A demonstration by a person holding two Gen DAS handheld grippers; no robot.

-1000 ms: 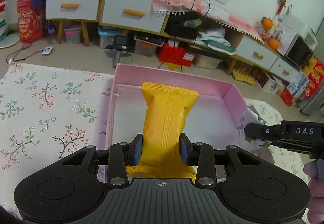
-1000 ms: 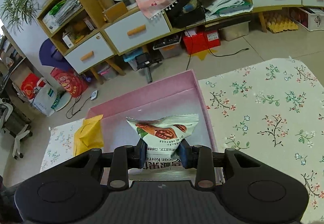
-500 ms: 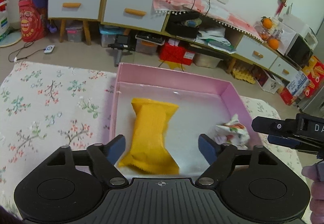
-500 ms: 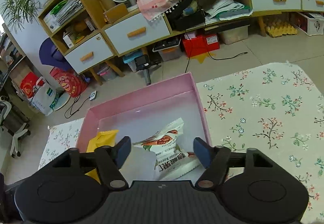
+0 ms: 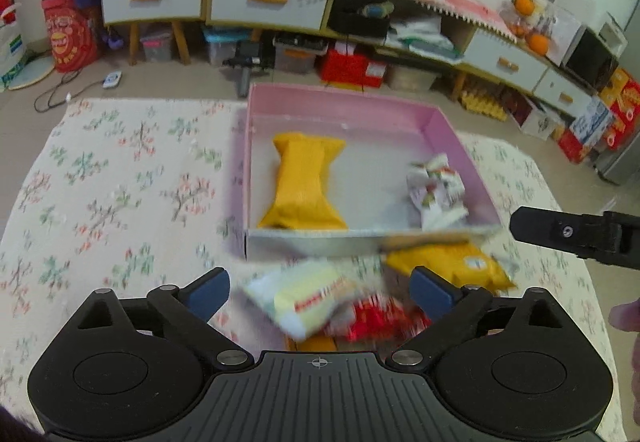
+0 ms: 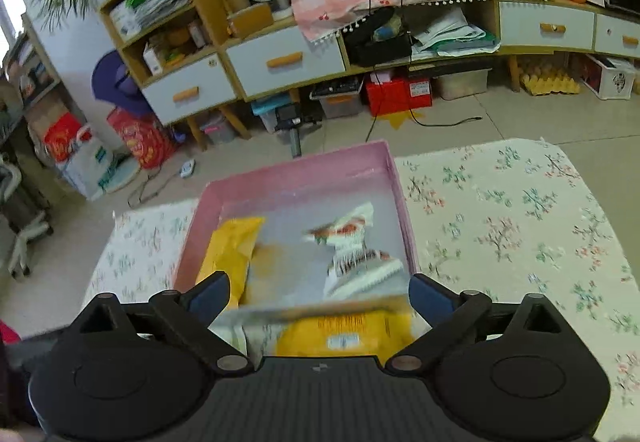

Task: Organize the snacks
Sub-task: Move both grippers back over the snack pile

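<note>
A surface (image 5: 112,178) under a floral cloth stands before low cabinets with white drawers, and it carries a pink box (image 5: 340,106) made to collect the snacks. Inside the box lie a yellow packet (image 5: 304,186) at its left side and a white nut packet (image 5: 438,190) at its right, apart from each other. The left claw (image 5: 320,290) is opening and nothing is between its jaws; the yellow packet lies beyond it. The right claw (image 6: 318,294) is also opening and empty, the nut packet (image 6: 354,250) just ahead. In front of the box wait a pale yellow packet (image 5: 308,296), a red one (image 5: 380,318) and an orange-yellow one (image 5: 452,262), probably next
</note>
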